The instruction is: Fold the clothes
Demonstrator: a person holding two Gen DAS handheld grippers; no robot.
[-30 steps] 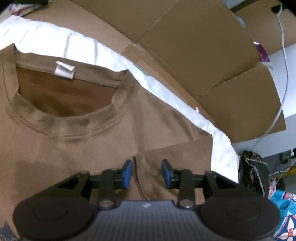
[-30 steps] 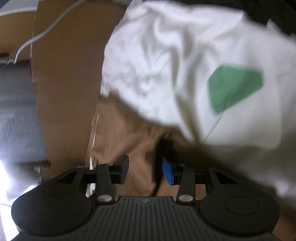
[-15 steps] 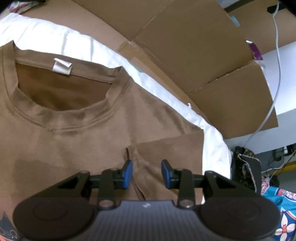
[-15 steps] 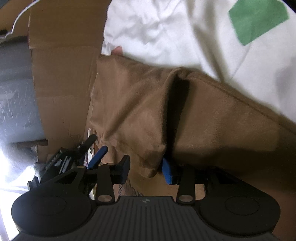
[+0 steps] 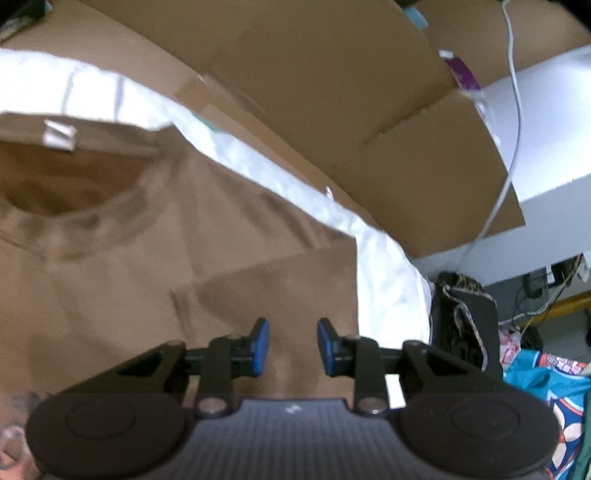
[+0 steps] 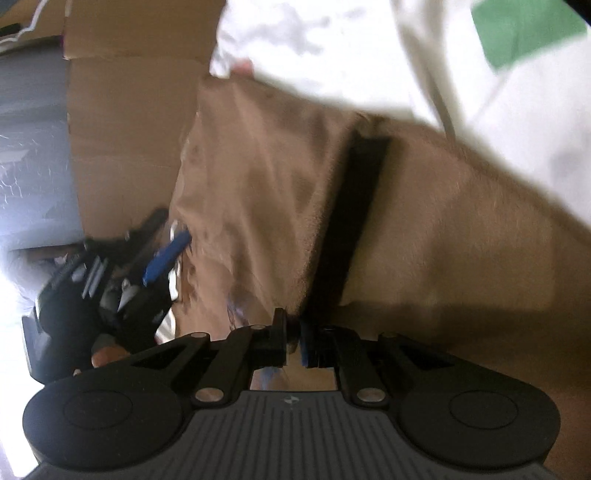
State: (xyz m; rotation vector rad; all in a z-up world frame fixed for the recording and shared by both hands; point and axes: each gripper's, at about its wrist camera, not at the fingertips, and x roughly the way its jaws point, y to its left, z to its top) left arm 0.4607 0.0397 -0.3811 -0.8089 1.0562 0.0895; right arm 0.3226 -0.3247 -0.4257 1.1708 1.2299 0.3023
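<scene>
A brown T-shirt lies flat on a white sheet, neck opening and white label at the upper left, one sleeve folded in over the body. My left gripper hovers open above that folded sleeve, nothing between its blue pads. In the right wrist view my right gripper is shut on a fold of the brown shirt, which rises from the jaws as a raised flap. The left gripper shows at the left edge of that view.
Flattened cardboard lies beyond the sheet, with a white cable across it. A dark bag and turquoise patterned cloth sit off the right side. A white garment with a green patch lies past the brown shirt.
My right gripper has closed on the shirt's fold, which it straddled open before. The left gripper has shifted right along the folded sleeve, still open.
</scene>
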